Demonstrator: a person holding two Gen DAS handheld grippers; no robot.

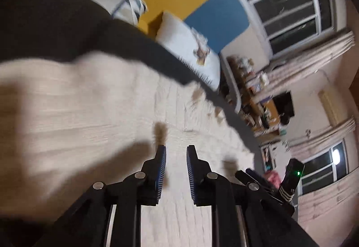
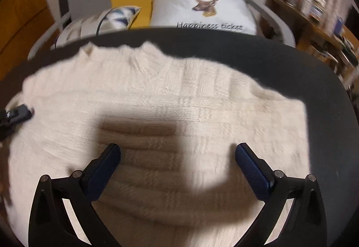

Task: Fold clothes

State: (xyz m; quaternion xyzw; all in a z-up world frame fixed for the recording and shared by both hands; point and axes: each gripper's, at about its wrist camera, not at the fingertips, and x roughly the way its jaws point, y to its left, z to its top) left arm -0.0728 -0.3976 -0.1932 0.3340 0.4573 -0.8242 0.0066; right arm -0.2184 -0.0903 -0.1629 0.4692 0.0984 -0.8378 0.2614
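Behind the dark surface (image 2: 291, 63), a white pillow (image 2: 202, 13) reads "Happiness ticket" under a deer print. Spread flat on that surface lies the cream knit sweater (image 2: 179, 99), collar toward the pillow, long axis running toward it. Left gripper (image 1: 176, 152) jaws stand narrow, empty; right gripper (image 2: 177, 150) jaws wide, empty.

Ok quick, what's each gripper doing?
Left gripper: open, narrow gap, holding nothing, over the sweater.
Right gripper: wide open, holding nothing.
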